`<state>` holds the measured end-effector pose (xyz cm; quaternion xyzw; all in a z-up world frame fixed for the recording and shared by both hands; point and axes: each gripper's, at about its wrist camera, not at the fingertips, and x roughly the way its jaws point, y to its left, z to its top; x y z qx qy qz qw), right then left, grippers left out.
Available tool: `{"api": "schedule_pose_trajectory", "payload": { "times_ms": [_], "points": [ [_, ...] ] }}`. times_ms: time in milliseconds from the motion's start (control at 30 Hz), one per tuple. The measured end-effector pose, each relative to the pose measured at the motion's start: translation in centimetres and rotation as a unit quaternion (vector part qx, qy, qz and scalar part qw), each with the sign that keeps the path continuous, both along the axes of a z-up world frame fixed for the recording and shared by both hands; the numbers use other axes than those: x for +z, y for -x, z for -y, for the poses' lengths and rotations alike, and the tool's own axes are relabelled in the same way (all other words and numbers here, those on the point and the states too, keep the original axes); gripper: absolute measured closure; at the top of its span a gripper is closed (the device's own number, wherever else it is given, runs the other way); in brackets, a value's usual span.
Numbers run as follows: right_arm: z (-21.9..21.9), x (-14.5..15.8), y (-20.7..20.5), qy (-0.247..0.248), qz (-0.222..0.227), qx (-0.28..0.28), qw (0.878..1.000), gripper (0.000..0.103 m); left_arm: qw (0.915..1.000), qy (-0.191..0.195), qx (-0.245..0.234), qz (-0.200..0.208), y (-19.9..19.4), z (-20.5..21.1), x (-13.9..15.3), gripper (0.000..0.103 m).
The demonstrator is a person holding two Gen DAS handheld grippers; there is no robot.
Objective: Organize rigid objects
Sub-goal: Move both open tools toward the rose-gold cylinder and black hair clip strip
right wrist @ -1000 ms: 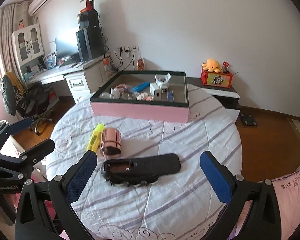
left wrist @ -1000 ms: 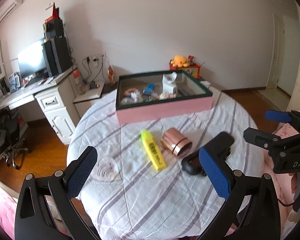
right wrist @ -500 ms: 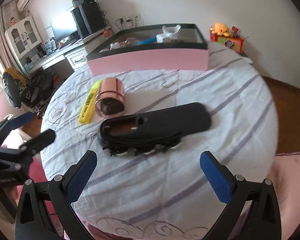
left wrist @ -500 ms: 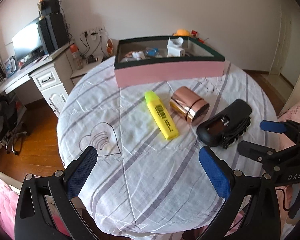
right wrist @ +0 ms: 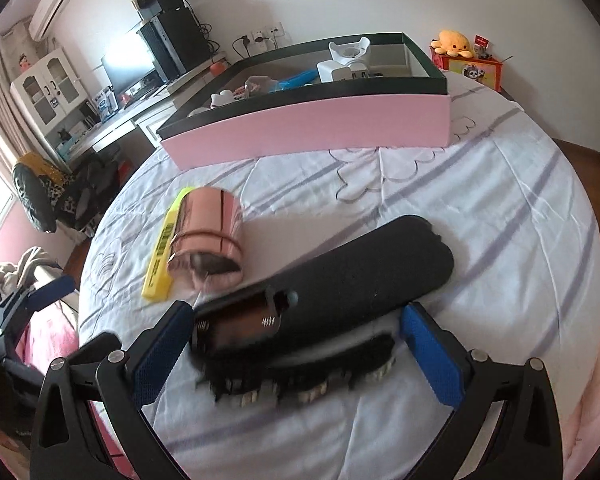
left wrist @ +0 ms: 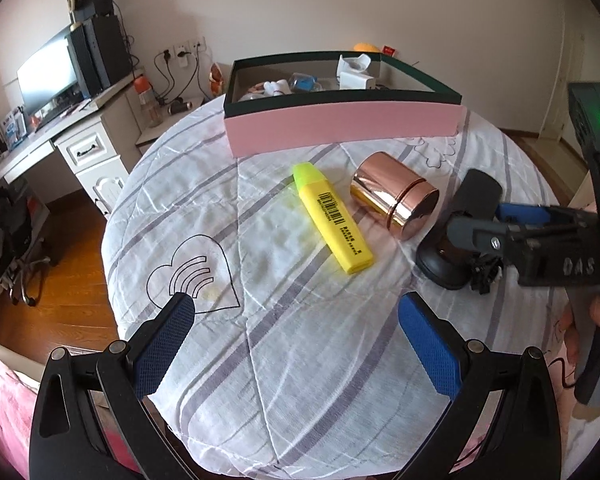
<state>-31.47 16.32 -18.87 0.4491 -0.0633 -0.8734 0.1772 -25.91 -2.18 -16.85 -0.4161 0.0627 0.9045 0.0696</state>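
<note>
A black brush-like device (right wrist: 340, 280) lies on the round table, its near end between the open fingers of my right gripper (right wrist: 296, 344); it also shows in the left wrist view (left wrist: 460, 232) under the right gripper (left wrist: 496, 228). A rose-gold can (left wrist: 394, 200) lies on its side next to a yellow highlighter (left wrist: 332, 218); both also show in the right wrist view, the can (right wrist: 208, 240) and the highlighter (right wrist: 162, 256). My left gripper (left wrist: 296, 344) is open and empty above the table's near edge.
A pink box with a dark rim (left wrist: 340, 128) holds several small items at the table's far side, also in the right wrist view (right wrist: 312, 128). A desk with a monitor (left wrist: 48, 76) stands to the left. The striped tablecloth (left wrist: 260, 340) bears a heart drawing.
Both grippers have moved down and forward toward the table. The right gripper now straddles the near end of the black device. Both stayed open.
</note>
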Motion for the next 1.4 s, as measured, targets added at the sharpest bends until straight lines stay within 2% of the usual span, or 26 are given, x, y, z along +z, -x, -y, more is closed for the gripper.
{"api": "schedule_pose_trajectory", "payload": {
  "times_ms": [200,267,333,567,767,833,967,1067,1167,1333,1400],
  "points": [
    [0.5,0.1,2.1,-0.004,0.002,0.02,1.0,0.0,1.0,-0.002,0.003,0.005,0.4,0.2,-0.3,0.0],
    [0.2,0.3,1.2,-0.008,0.0,0.008,1.0,0.0,1.0,-0.002,0.003,0.005,0.4,0.2,-0.3,0.0],
    [0.2,0.3,-0.3,-0.035,-0.006,-0.003,0.999,0.0,1.0,-0.002,0.002,0.006,0.4,0.2,-0.4,0.0],
    [-0.1,-0.3,-3.3,-0.08,-0.026,0.004,0.996,0.0,0.9999,-0.001,-0.002,0.014,0.4,-0.3,-0.7,0.0],
    [-3.9,0.2,-3.3,-0.114,-0.037,-0.053,0.991,0.0,0.9998,-0.012,-0.007,0.012,-0.1,-0.6,-0.5,0.0],
    [-4.2,0.5,-3.5,-0.107,-0.041,-0.058,0.992,0.0,0.9998,-0.014,-0.007,0.011,-0.2,-0.7,-0.3,0.0],
    [-1.8,0.9,-5.1,-0.099,-0.054,-0.009,0.994,0.0,0.9999,-0.009,-0.001,0.013,-0.2,-0.7,-0.3,0.0],
    [-0.1,-0.3,-5.1,-0.119,-0.05,0.013,0.992,0.0,0.9998,-0.009,-0.001,0.016,-0.3,-0.7,-0.3,0.0],
    [-0.7,-1.0,-4.6,-0.137,-0.053,0.0,0.989,0.0,0.9998,-0.012,-0.003,0.013,-0.5,-0.7,0.0,0.0],
    [-4.7,-0.5,-3.3,-0.156,-0.063,-0.081,0.983,0.0,0.9997,-0.025,-0.002,0.001,0.0,-1.5,0.7,0.0],
    [-6.1,-0.4,-2.9,-0.137,-0.057,-0.095,0.984,0.0,0.9997,-0.024,-0.002,-0.003,0.6,-2.1,0.9,0.0]
  ]
}}
